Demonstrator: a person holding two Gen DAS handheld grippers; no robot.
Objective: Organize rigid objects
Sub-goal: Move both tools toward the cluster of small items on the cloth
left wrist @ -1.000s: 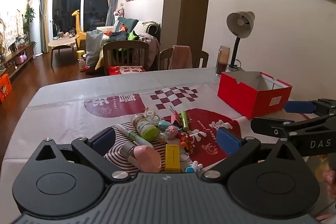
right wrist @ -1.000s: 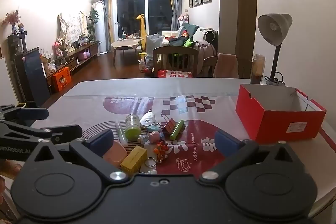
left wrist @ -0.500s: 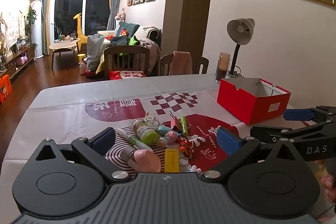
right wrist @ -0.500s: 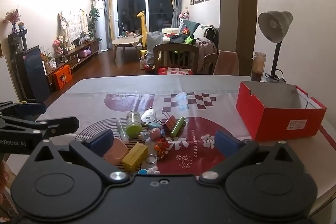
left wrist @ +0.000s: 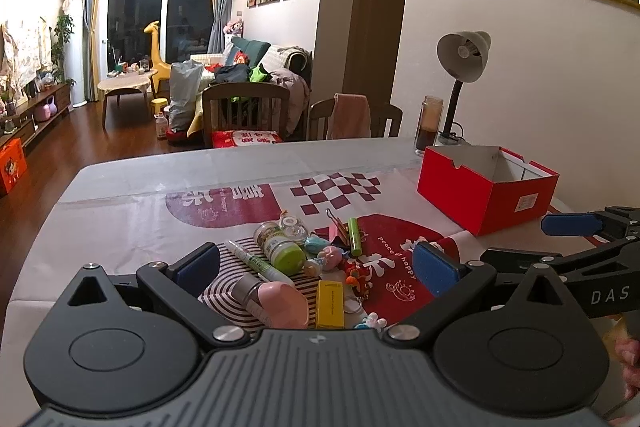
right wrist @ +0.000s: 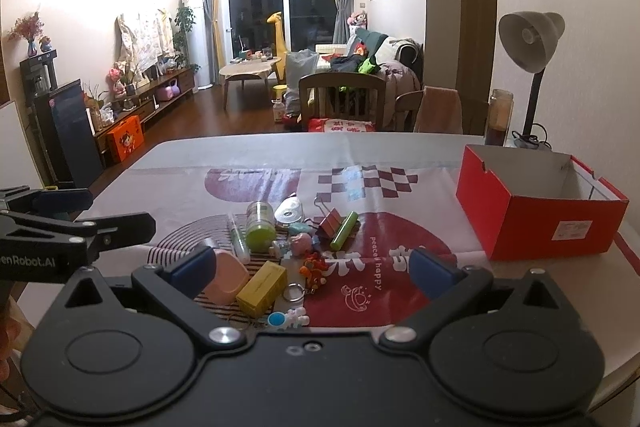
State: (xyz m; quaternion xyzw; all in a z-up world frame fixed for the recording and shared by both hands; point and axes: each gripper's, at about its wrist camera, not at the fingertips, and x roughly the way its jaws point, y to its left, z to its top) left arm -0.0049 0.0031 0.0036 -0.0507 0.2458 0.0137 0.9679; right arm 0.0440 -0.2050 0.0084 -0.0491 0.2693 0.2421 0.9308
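Red box [right wrist: 536,223] stands empty, well right of the pile [right wrist: 280,251] of small items. Both the left gripper [left wrist: 316,267] and right gripper [right wrist: 312,269] hover spread and empty, near the pile. Sorting looks unstarted; the next move needs one item pinched singly

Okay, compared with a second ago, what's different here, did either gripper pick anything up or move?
Nothing was picked up or let go. Both views sit slightly farther back and higher from the pile of small things, so the left gripper and right gripper eased away a little. The jaws of both stay wide open and empty. The pile and the red box have not shifted.
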